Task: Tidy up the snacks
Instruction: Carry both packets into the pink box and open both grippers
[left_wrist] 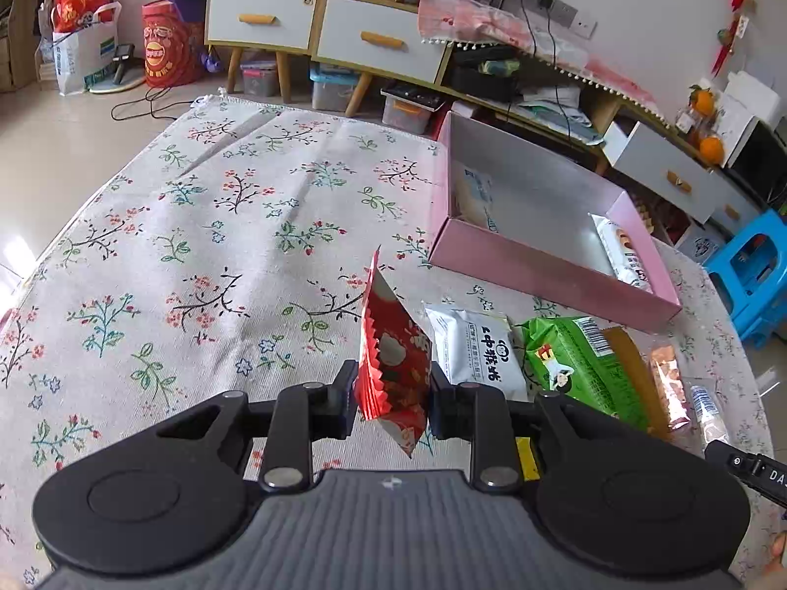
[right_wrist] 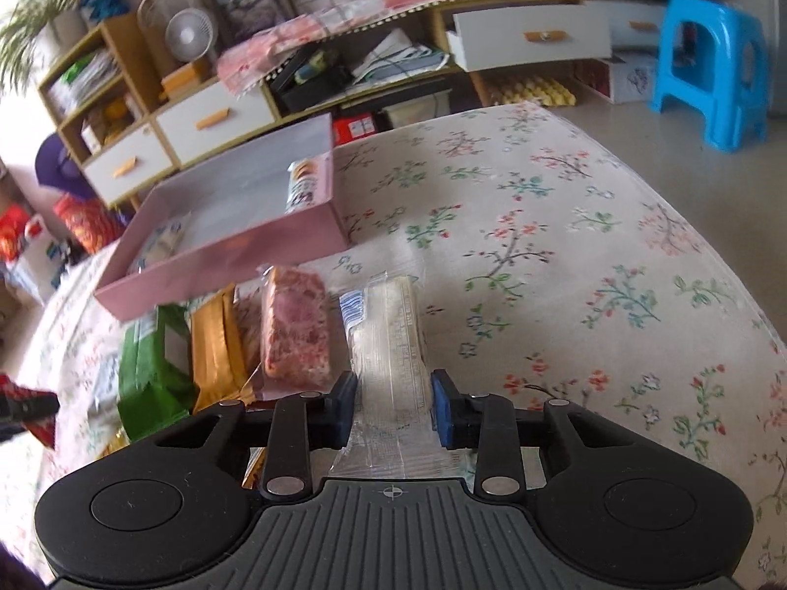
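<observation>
My left gripper [left_wrist: 392, 383] is shut on a red snack packet [left_wrist: 393, 344], which stands on edge between the pads above the flowered cloth. In the right wrist view, my right gripper [right_wrist: 392, 388] is shut on a clear-wrapped pale snack bar [right_wrist: 388, 334] that points away from me. The pink box [left_wrist: 541, 265] lies ahead and to the right of the left gripper, with a white biscuit packet [left_wrist: 622, 250] and a pale packet [left_wrist: 474, 191] inside. From the right wrist, the pink box [right_wrist: 236, 265] is ahead on the left.
A white packet [left_wrist: 472, 349], a green packet [left_wrist: 575, 359], an orange packet [right_wrist: 216, 344] and a pink-filled clear packet [right_wrist: 295, 329] lie in a row on the cloth before the box. Cabinets stand behind the table, and a blue stool [right_wrist: 708, 69] is on the floor.
</observation>
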{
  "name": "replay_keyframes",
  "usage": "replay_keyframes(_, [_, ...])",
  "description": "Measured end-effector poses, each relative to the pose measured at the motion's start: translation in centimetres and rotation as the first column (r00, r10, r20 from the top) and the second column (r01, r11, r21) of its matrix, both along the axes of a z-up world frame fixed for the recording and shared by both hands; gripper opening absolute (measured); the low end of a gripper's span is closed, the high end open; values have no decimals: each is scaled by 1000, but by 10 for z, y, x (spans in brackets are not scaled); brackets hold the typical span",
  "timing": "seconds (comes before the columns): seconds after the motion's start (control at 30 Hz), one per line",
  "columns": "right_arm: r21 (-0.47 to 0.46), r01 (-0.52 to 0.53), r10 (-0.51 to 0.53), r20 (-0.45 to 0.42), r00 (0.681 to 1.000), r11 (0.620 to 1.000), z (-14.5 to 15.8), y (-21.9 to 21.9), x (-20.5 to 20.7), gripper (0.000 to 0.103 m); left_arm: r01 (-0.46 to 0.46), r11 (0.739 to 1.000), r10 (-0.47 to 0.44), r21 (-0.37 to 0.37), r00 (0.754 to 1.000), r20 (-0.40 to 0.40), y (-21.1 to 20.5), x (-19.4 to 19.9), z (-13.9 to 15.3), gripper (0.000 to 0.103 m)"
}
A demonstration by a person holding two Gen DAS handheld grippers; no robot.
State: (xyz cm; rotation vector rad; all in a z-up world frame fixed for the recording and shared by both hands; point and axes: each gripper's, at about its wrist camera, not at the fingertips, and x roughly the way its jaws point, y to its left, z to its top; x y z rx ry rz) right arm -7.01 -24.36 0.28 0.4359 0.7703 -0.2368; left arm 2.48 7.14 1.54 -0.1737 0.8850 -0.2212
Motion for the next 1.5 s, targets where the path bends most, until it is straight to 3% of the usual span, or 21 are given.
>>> replay_keyframes(0.33, [151, 34, -46, 76, 996, 988, 6, -21, -7, 29, 5, 998, -4, -70, 1000, 26, 10, -1, 11, 25])
replay_keyframes(0.67, [192, 21, -49, 144, 988, 981, 17, -21, 13, 29, 60, 997, -57, -48, 996, 72, -14, 22, 29, 25])
replay_keyframes(0.93, [183, -37, 2, 190, 982, 982, 42, -13, 63, 29, 135, 991, -131, -21, 983, 130, -49, 59, 43, 25])
replay_keyframes(1.0, [181, -50, 17, 179, 984, 982, 43, -9, 84, 29, 163, 987, -160, -16, 980, 119, -62, 72, 38, 25])
replay_keyframes(1.17, [181, -82, 59, 129, 990, 980, 35, 2, 137, 29, 189, 978, -199, 93, 973, 117, -96, 105, 28, 25])
replay_keyframes(1.37, [59, -108, 107, 27, 994, 992, 19, 27, 186, 29, 177, 975, -183, 136, 982, 35, -104, 130, 1, 25])
replay_keyframes(1.5, [17, -101, 101, 14, 995, 995, 16, 38, 190, 32, 157, 977, -162, 142, 986, 26, -101, 129, -2, 27])
